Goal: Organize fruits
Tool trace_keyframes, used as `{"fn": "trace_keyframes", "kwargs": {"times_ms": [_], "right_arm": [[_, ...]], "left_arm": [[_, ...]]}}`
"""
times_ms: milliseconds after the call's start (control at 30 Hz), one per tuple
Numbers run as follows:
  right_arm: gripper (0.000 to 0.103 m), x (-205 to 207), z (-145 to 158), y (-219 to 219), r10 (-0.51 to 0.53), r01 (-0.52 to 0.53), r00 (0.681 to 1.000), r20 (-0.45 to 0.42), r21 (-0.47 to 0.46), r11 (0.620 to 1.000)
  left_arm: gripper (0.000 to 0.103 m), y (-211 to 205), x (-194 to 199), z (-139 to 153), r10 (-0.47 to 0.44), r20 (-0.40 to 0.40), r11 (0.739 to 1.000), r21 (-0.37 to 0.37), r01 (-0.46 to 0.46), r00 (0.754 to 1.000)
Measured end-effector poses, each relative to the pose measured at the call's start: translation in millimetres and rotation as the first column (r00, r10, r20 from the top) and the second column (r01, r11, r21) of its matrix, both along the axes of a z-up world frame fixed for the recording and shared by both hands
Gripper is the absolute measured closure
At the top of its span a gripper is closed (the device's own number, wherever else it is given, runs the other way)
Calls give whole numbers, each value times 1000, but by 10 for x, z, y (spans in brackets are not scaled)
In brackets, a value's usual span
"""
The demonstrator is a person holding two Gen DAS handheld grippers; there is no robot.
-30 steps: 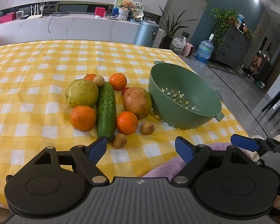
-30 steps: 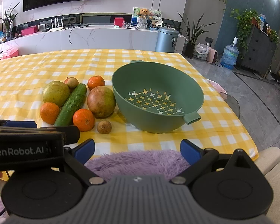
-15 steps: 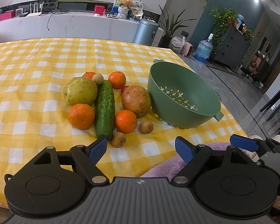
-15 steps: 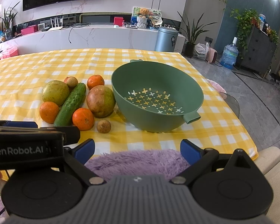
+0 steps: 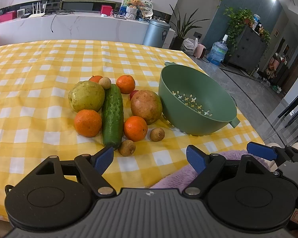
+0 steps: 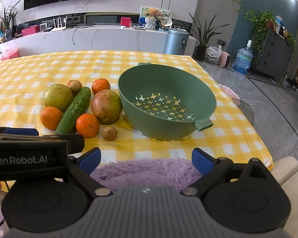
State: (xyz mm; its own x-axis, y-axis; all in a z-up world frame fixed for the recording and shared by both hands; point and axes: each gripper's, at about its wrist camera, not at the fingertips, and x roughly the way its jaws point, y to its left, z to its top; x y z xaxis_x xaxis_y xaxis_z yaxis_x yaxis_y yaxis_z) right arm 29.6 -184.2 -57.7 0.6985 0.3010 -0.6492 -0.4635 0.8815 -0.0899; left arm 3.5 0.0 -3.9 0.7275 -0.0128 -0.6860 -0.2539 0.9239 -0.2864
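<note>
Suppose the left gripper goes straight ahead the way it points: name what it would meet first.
Probably the small brown longan-like fruit, which lies just ahead of the open left gripper, nearer its left finger. The cucumber's near end sits close behind. Depth is uncertain in this fisheye view.

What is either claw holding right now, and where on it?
Nothing. The left claw and right claw are both open and empty, short of the fruit. The cucumber and the rest lie untouched beside the empty green colander.
</note>
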Motion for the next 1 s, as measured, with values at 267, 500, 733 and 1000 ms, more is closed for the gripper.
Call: {"fn": "trace_keyframes", "kwargs": {"times_ms": [267,500,733,1000], "right_arm": [[9,-1,1,2,1,-1,1000,2,2,1000],[9,-2,-2,4,2,-2,1000,1,3,1000],[9,-4,-4,5,1,-1,1000,2,2,1000],[8,-10,-7,11,4,-4,1000,1,-2,1000]], "left_arm": [[5,14,-2,7,-1,-1,1000,7,1,1000],[5,26,5,11,-3,-6,1000,3,3,1000],[5,25,11,7,-2,-7,1000,9,2,1000],[5,34,16,-10,-5,-13,1000,5,5,1000]]}}
